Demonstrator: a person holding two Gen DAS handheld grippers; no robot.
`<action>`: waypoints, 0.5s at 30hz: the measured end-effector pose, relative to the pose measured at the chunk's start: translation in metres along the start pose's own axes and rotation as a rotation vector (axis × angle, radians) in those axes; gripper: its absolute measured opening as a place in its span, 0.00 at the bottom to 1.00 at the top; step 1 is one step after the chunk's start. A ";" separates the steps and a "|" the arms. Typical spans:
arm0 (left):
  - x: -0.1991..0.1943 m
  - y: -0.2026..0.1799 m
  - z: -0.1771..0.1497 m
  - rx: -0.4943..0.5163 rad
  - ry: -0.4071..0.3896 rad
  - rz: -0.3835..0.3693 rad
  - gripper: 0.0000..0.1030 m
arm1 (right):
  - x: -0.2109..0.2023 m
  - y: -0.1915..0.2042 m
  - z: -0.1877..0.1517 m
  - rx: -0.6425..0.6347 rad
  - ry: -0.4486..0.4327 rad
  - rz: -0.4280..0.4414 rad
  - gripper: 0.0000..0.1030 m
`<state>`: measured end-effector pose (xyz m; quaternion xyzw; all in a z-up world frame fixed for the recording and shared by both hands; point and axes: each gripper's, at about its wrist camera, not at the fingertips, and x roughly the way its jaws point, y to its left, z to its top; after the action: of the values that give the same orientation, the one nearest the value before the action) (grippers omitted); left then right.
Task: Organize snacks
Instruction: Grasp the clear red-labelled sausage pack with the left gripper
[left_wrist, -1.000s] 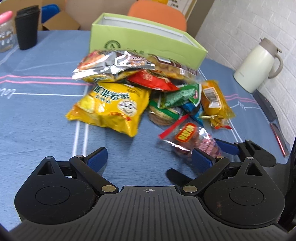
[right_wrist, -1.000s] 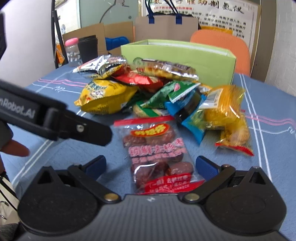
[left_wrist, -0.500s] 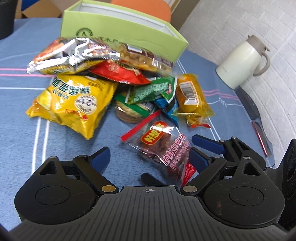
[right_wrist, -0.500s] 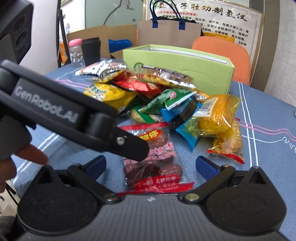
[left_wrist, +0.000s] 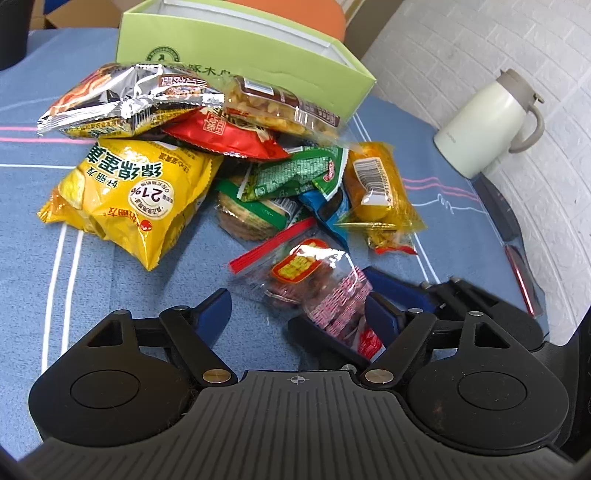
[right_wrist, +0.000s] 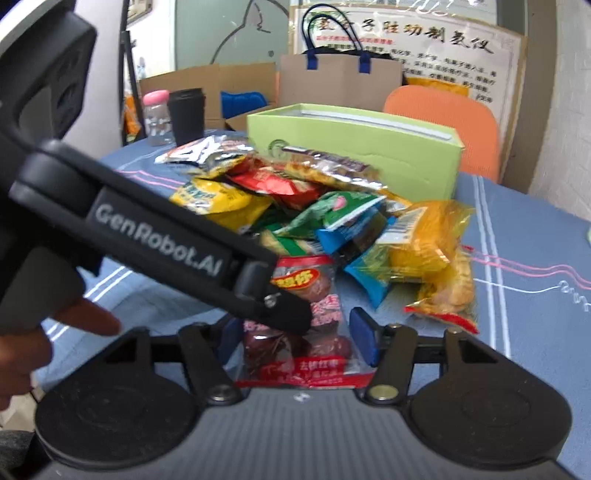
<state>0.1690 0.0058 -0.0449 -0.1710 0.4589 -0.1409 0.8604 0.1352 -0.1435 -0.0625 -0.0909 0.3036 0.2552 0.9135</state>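
A clear bag of red dates (left_wrist: 314, 280) with a red zip strip lies at the near edge of a pile of snack packets. In the right wrist view the date bag (right_wrist: 299, 332) sits between the fingers of my right gripper (right_wrist: 297, 332), which are partly closed around its near end. My left gripper (left_wrist: 299, 310) is open over the table, its right finger beside the bag. The left gripper's body (right_wrist: 155, 240) crosses the right wrist view. A green open box (left_wrist: 240, 62) stands behind the pile.
The pile holds a yellow chip bag (left_wrist: 129, 192), a silver bag (left_wrist: 122, 99), a red packet (left_wrist: 225, 136), a green packet (left_wrist: 295, 173) and an orange packet (left_wrist: 376, 184). A white jug (left_wrist: 487, 122) stands right. A black cup (right_wrist: 186, 114) stands far left.
Both grippers moved forward toward the pile. The right gripper's fingers have closed in from wide open onto the date bag. The left gripper came closer over the bag.
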 end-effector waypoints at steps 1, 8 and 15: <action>0.000 -0.001 0.000 0.000 -0.001 0.001 0.64 | -0.001 0.000 0.000 -0.006 -0.007 -0.012 0.75; 0.006 -0.011 0.000 0.037 -0.020 0.032 0.61 | 0.008 -0.009 -0.005 0.056 0.031 0.034 0.74; 0.002 -0.011 -0.007 0.028 -0.013 -0.027 0.27 | 0.002 0.009 -0.009 0.021 0.026 0.015 0.64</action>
<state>0.1633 -0.0057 -0.0456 -0.1661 0.4488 -0.1578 0.8638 0.1277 -0.1378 -0.0710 -0.0825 0.3189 0.2578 0.9083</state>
